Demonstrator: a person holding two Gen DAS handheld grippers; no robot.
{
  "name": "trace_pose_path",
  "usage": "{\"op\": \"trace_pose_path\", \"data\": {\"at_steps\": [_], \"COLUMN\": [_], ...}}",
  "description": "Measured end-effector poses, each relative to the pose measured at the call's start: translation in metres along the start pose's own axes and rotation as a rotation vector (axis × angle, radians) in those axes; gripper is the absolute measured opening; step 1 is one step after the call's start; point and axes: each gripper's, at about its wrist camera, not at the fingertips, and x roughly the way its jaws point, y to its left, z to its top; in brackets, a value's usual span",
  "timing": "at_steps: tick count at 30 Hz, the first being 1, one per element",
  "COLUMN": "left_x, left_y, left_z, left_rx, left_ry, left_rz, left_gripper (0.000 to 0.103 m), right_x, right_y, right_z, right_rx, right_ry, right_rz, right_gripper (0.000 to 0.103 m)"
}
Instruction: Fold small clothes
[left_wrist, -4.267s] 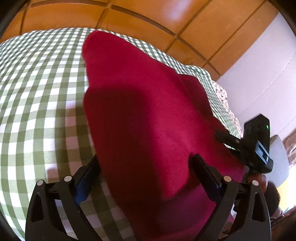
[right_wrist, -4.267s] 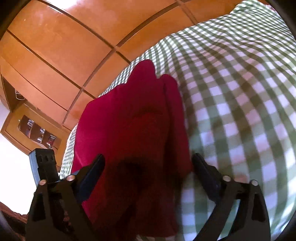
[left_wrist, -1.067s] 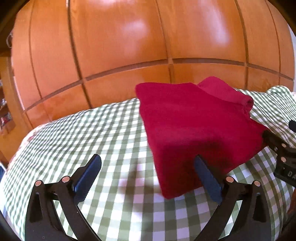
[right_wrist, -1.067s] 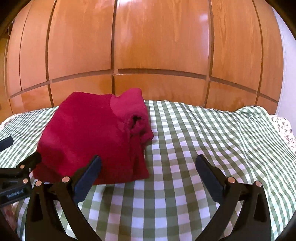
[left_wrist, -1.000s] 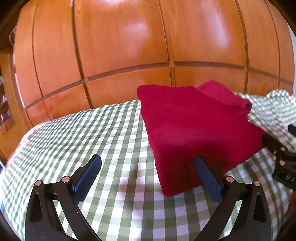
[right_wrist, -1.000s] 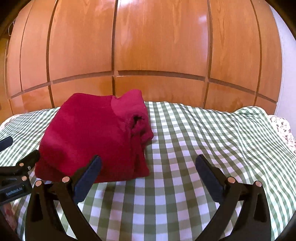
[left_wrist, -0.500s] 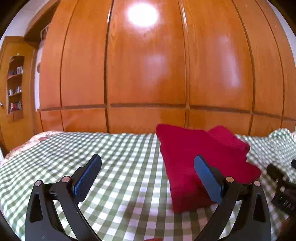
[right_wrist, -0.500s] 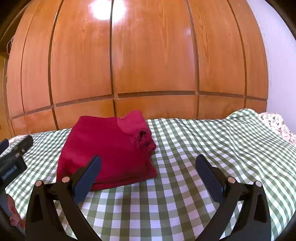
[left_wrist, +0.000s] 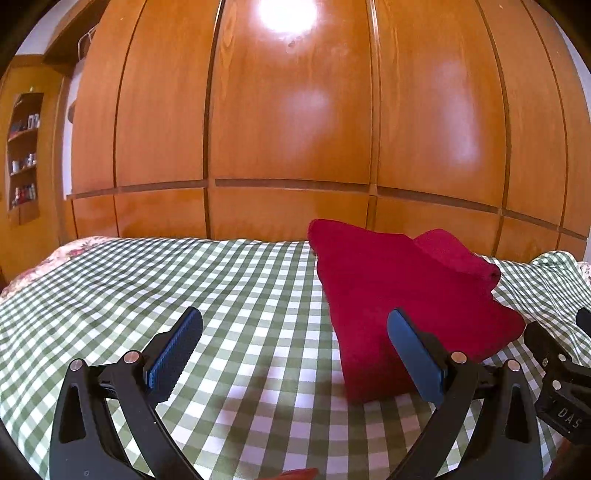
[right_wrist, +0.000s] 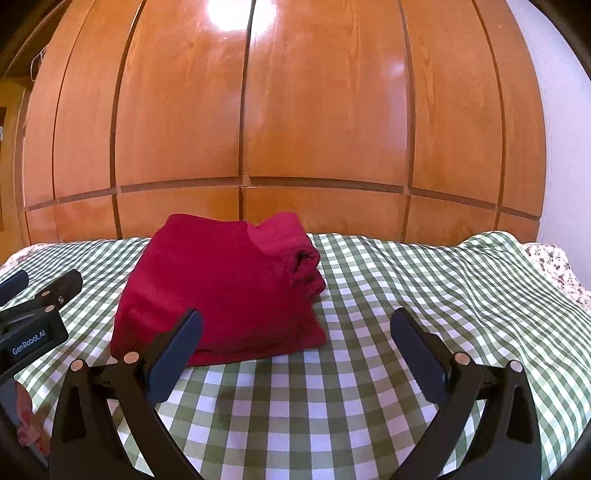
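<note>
Shelves (left_wrist: 23, 155): stood in a wooden niche at the far left of the left wrist view, holding small items too tiny to tell apart.
Left gripper (left_wrist: 295, 347): jaws were spread wide with nothing between them, held just above the bed; its blue pads (left_wrist: 173, 350) faced each other, and the right-hand finger overlapped the near corner of the garment in view, though contact could not be told.
Bedspread (right_wrist: 406, 295): green and white check, covering the bed, with a floral edge showing at both sides.
Red garment (right_wrist: 225, 291): lay folded into a thick, neat stack on the bedspread, towards the wardrobe, with a rolled part on its right side; in the left wrist view (left_wrist: 399, 295) it sat right of centre.
Wardrobe (right_wrist: 295, 129): glossy wooden panels filled the background behind the bed, with a bright light reflected near the top.
Right gripper (right_wrist: 295, 347): jaws were wide apart and empty, low over the bedspread, in front of and just right of the garment.
Wall (right_wrist: 565, 166): pale, at the far right.
</note>
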Motion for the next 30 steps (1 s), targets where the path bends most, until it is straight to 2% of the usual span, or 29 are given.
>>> {"op": "trace_pose_path", "data": {"at_steps": [10, 30], "left_x": [-0.0029, -0.0032], "left_y": [-0.0034, -0.0054], "left_z": [0.0001, 0.0005], "left_rx": [0.018, 0.030], "left_ry": [-0.016, -0.019], "left_rz": [0.004, 0.004], "left_gripper": [0.099, 0.099], "right_x": [0.0036, 0.0061], "right_y": [-0.0078, -0.0096], "right_z": [-0.0017, -0.0029], "right_rx": [0.044, 0.054], "right_ry": [0.019, 0.032], "right_rz": [-0.005, 0.000], "right_gripper": [0.101, 0.101]}}
